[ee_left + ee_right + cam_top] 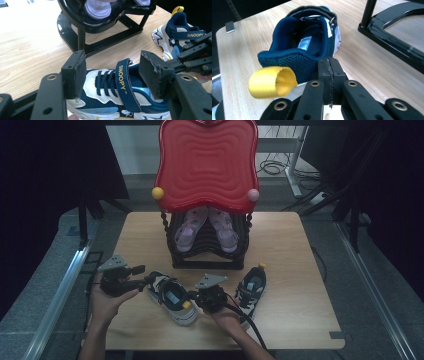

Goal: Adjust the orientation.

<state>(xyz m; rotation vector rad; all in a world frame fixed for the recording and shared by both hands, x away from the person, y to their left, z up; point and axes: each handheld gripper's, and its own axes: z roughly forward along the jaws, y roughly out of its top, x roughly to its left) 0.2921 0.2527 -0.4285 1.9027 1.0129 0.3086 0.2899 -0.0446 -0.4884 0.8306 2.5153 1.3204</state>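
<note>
Left hand [102, 301] at near left of table [300, 270], holding left gripper [148, 279] aimed right. Jaws apart, pads [79, 75] either side of near shoe [172, 297] at its laced upper; contact with the shoe not clear from the left gripper view. "SNOOPY" strap [125, 82] between the pads there.

Near shoe lying at near centre, toe toward far left, heel toward near right, yellow loop [186, 304] at heel. Navy, white and cream upper.

Right gripper [196, 296] just right of that heel, held by right hand [227, 316] entering from near edge. Jaws together in right gripper view, just behind the navy heel collar [294, 60], loop [272, 82] just left of them; whether any heel material is pinched cannot be told.

Second shoe [251, 290] right of right gripper, toe near, heel far, yellow loop at far end. Apart from near shoe.

Black rack [207, 255] at far centre of table, pair of lilac sandals [206, 227] on it. Red wavy tray [207, 162] upright above rack, yellow ball [157, 193] at its left corner, pink ball [253, 195] at right.
</note>
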